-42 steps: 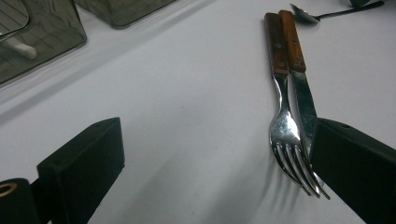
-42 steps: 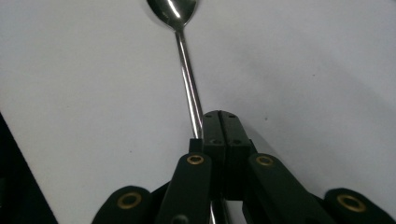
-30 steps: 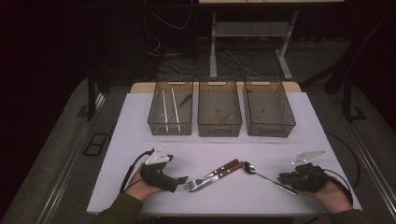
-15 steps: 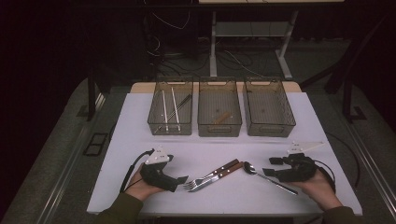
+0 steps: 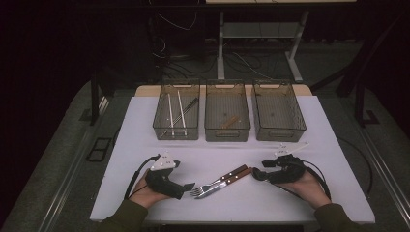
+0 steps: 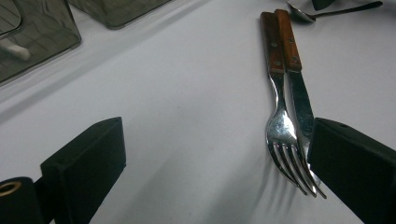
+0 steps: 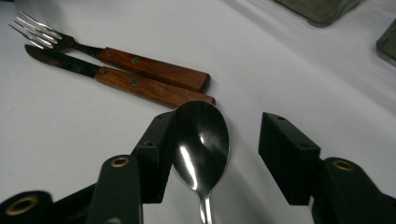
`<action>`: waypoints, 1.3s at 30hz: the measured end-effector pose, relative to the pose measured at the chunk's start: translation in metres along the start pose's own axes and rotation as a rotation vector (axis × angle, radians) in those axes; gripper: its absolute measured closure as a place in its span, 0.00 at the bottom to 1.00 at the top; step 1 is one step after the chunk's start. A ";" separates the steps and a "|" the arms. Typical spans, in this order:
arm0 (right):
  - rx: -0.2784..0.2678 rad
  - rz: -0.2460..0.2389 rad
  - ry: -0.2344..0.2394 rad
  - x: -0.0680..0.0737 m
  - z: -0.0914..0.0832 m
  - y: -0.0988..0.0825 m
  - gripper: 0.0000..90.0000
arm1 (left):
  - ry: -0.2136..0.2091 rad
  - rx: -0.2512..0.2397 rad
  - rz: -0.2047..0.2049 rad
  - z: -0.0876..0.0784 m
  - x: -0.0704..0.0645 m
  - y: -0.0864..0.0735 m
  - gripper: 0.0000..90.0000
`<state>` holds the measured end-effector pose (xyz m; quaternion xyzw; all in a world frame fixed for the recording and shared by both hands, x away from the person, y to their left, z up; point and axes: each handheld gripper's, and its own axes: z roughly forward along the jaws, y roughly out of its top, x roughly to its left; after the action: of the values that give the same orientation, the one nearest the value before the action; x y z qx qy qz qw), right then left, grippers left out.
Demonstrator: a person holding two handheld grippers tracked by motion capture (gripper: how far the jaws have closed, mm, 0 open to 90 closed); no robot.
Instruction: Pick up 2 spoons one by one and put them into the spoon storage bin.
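A fork [image 6: 280,126] and a knife [image 6: 299,93] with wooden handles lie side by side on the white table [image 5: 145,145], near its front middle [image 5: 222,180]. My left gripper [image 6: 217,140] rests open, and its right jaw stands beside the fork's tines. In the high view it sits left of the pair [image 5: 187,185]. A metal spoon [image 7: 201,140] lies between the jaws of my right gripper [image 7: 219,126], its bowl close against the left jaw and clear of the right one. Those jaws have just been closing, and the gripper is open. This gripper [image 5: 259,170] points at the handle ends.
Three clear bins stand in a row at the back. The left bin [image 5: 176,137] holds several long thin utensils, the middle bin [image 5: 227,138] holds a small brown piece, and the right bin [image 5: 279,137] looks bare. A person's hands hold both grippers at the front edge.
My right gripper has slid left along the spoon toward the fork and knife, and its jaws have opened around the spoon's bowl. The left gripper has stayed put.
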<state>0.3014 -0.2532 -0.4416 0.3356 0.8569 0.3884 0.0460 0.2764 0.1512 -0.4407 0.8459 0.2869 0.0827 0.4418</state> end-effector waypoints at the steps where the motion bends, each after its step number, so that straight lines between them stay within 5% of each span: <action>1: 0.002 -0.003 -0.002 0.000 0.000 0.000 0.54 | -0.001 0.002 0.001 0.000 0.000 0.000 0.03; 12: 0.043 -0.043 -0.004 0.004 0.007 -0.004 0.61 | -0.006 0.001 -0.001 0.001 -0.001 0.000 0.04; 18: 0.049 -0.114 -0.034 0.010 0.008 -0.006 0.62 | -0.007 0.001 0.001 0.001 -0.001 0.000 0.04; 39: 0.062 -0.205 -0.008 0.015 0.000 -0.007 0.90 | -0.004 0.000 0.005 -0.001 -0.001 0.001 0.04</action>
<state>0.2861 -0.2472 -0.4441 0.2489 0.8982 0.3535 0.0788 0.2757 0.1511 -0.4396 0.8469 0.2839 0.0819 0.4421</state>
